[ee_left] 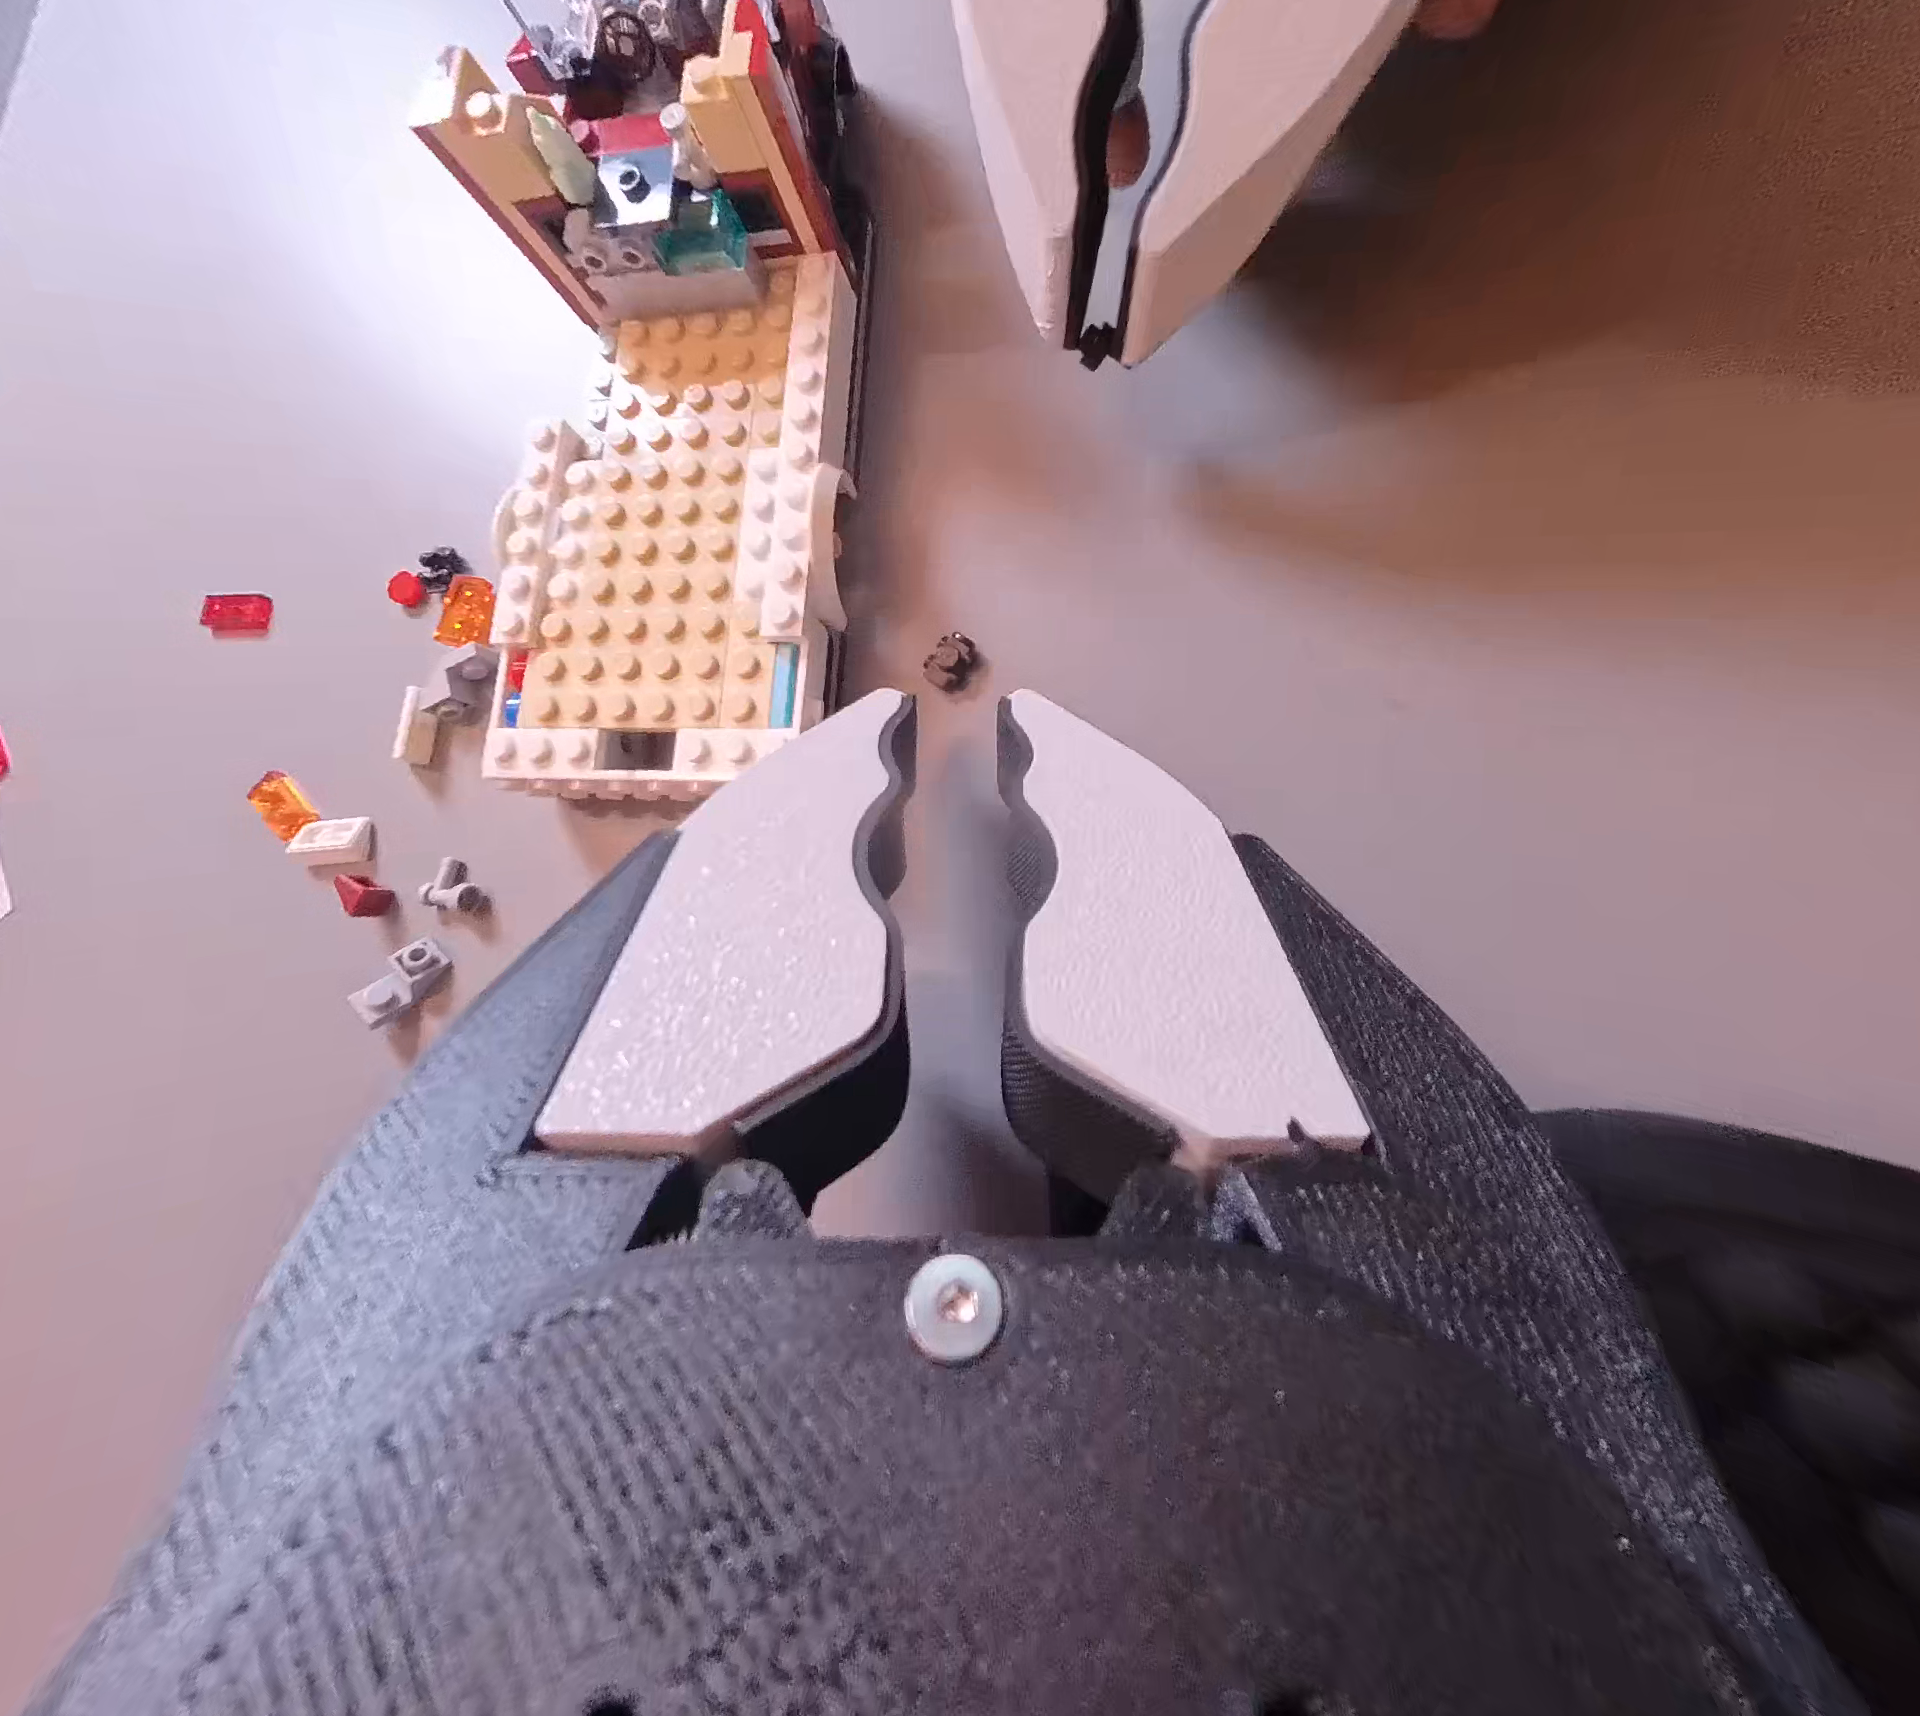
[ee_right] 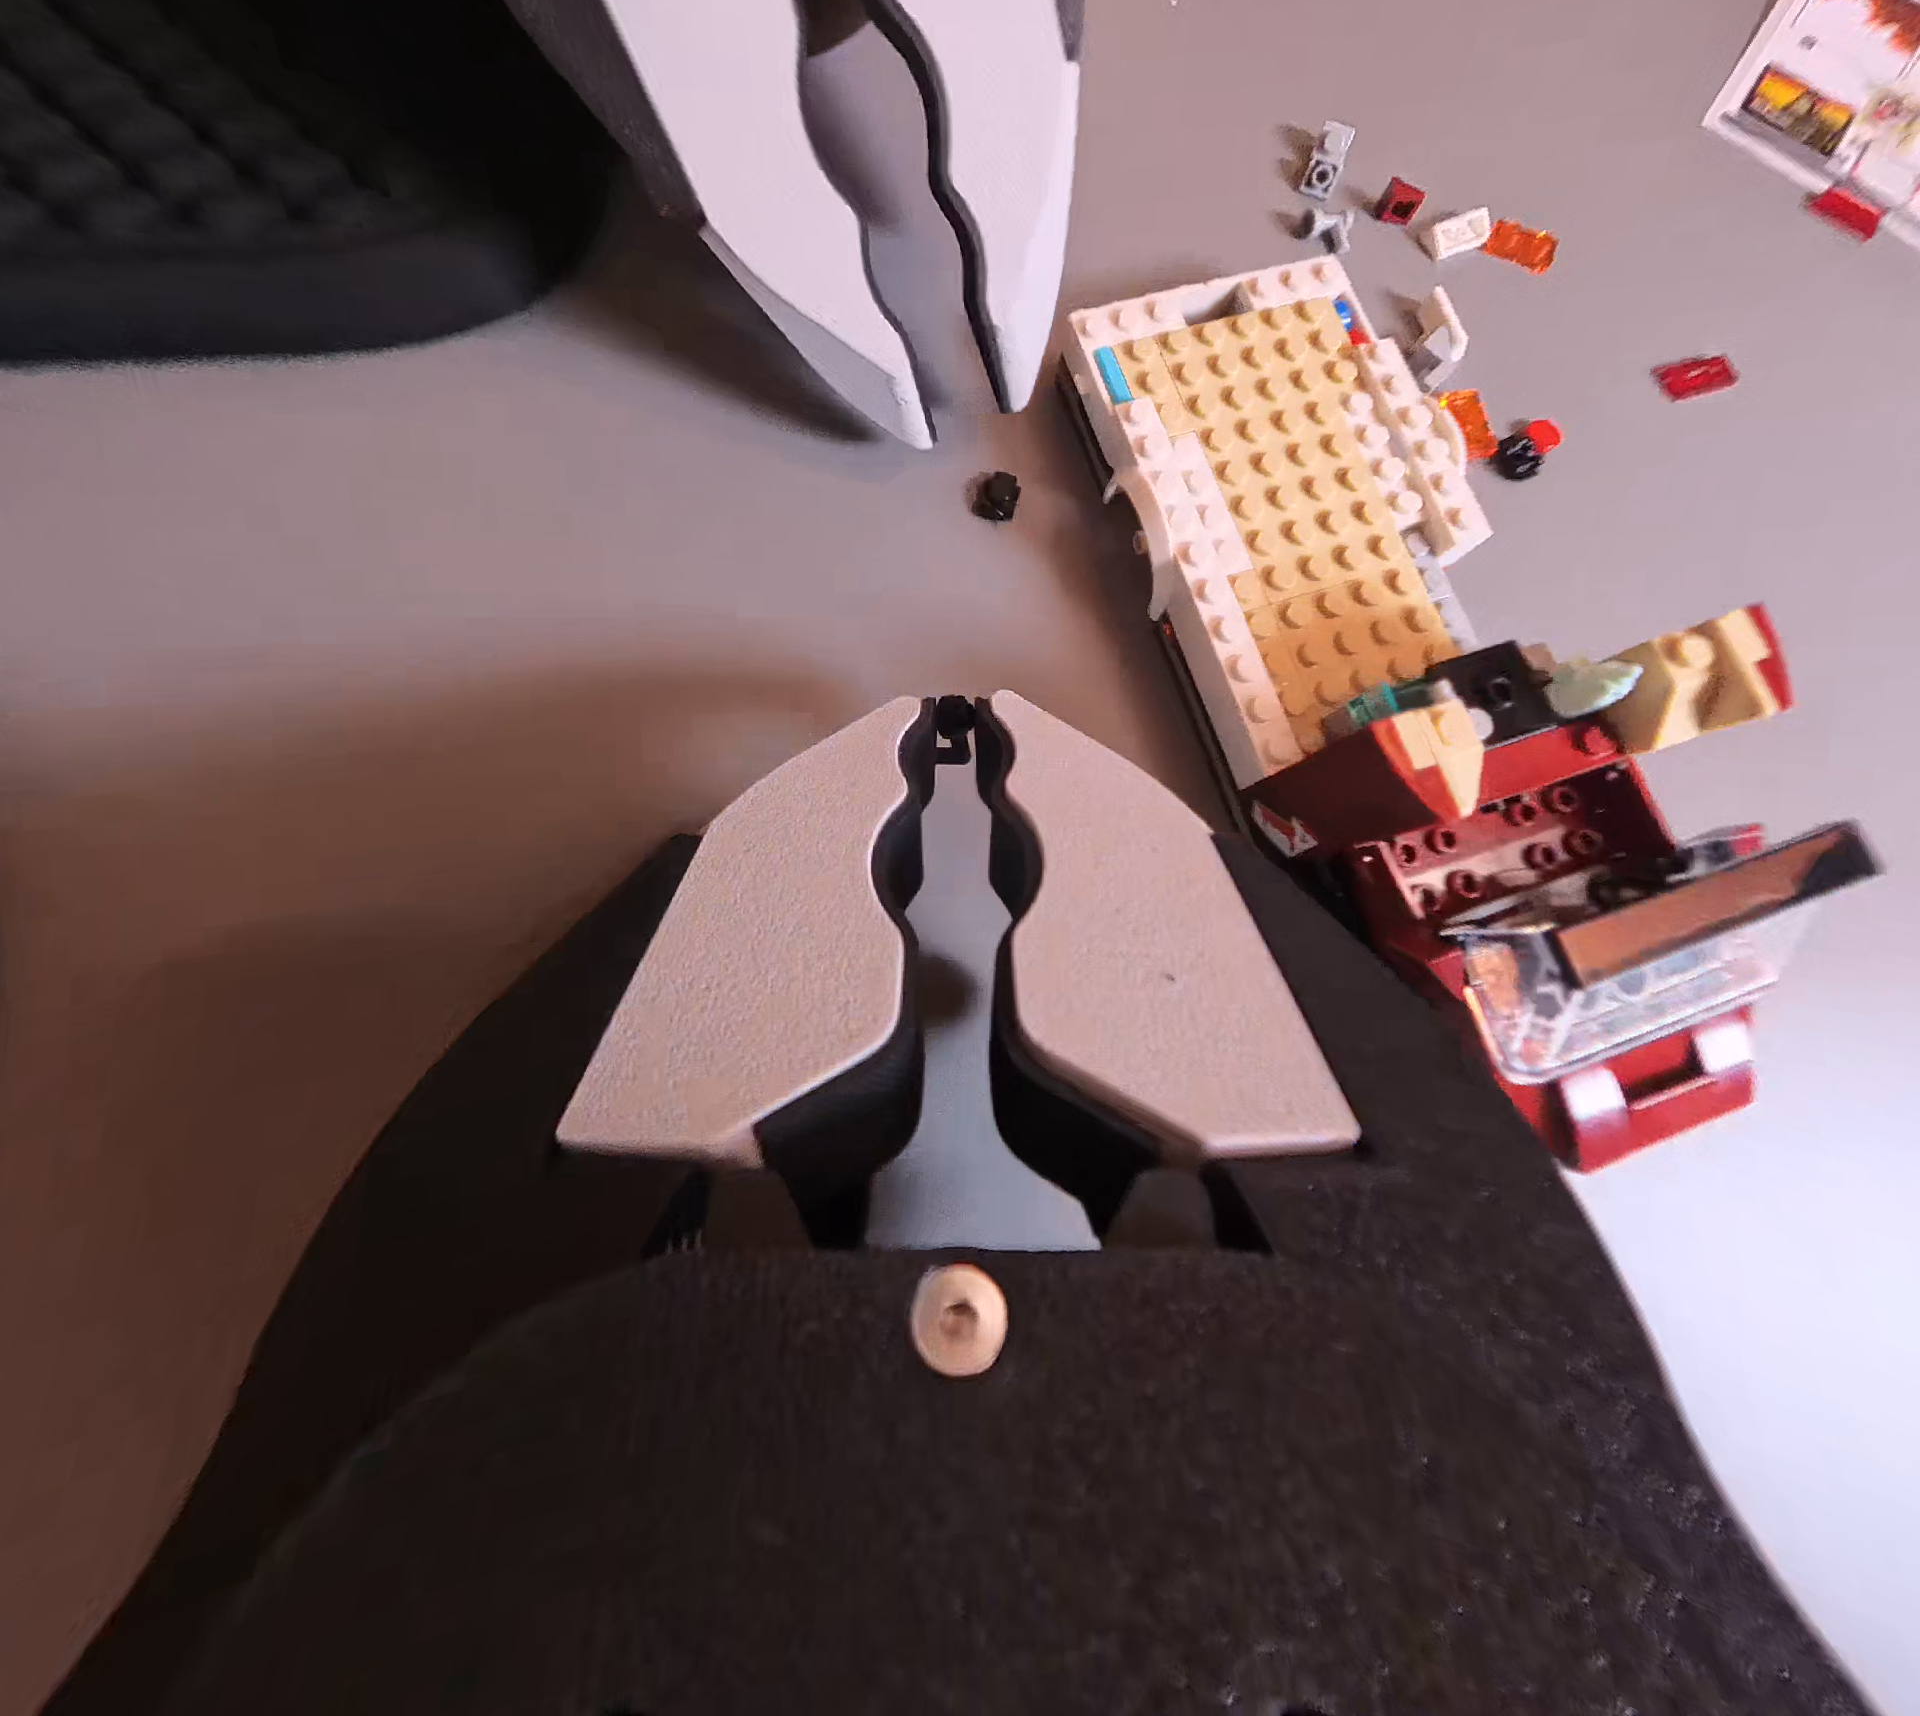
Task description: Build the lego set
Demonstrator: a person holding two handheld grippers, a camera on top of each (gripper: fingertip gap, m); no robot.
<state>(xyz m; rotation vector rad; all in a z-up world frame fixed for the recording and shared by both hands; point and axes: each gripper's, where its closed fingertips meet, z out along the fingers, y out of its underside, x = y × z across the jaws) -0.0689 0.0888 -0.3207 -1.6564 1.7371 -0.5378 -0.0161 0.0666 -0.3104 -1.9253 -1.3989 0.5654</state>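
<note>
We hold 1 tiny black piece while a half-built Lego vehicle waits beside both grippers.

Our right gripper (ee_right: pixel 961 710) is nearly closed, pinching a small black piece (ee_right: pixel 954 719) at its fingertips; our left gripper (ee_left: pixel 956 710) is parted a little and holds nothing, with a small dark stud piece (ee_left: pixel 950 660) lying just ahead of its tips. The Lego vehicle (ee_left: pixel 665 544) sits just left of the left fingers: tan studded floor, white side walls, dark-red cab and clear windscreen are on, but we judge much is left, since loose bricks (ee_left: pixel 312 819) in orange, red and grey lie beyond it. The grey tabletop (ee_right: pixel 520 575) between the 2 grippers is bare, giving room; an instruction booklet (ee_right: pixel 1829 97) lies far right.
</note>
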